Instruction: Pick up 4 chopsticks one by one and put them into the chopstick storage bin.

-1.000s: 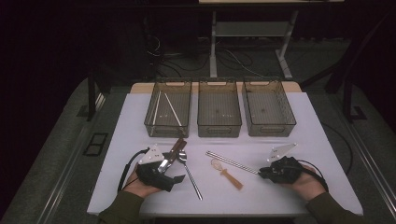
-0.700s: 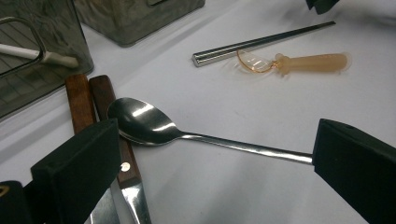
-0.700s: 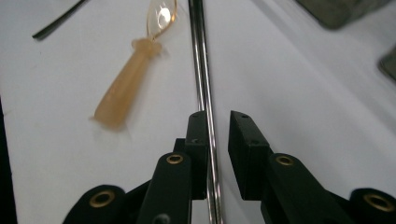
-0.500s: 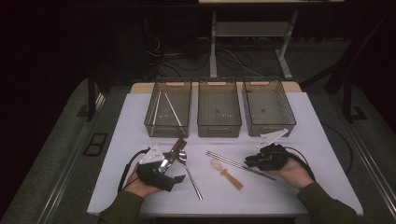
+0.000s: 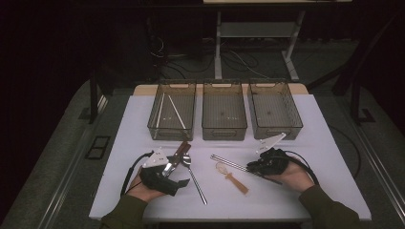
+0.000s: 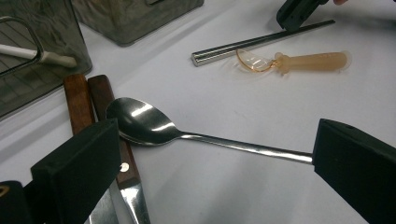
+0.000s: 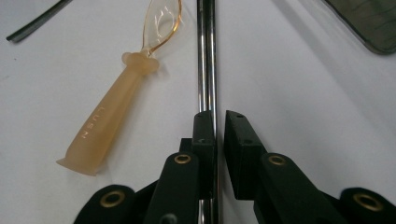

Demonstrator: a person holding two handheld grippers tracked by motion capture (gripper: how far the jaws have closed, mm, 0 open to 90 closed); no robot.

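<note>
Chopsticks (image 7: 206,56), a steel pair lying on the white table (image 5: 334,157) beside the amber spoon (image 7: 114,109), now sit between the right gripper (image 7: 219,122), which slid in and has just been closing to what looks like a pinch, so lifting seems next.

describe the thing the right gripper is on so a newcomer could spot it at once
On the white table, look in front of the middle bin: the metal chopsticks lie there as a straight shiny pair, one end between the right gripper fingers. Unlike the translucent amber spoon beside them, they are thin, silver and have no bowl.
</note>
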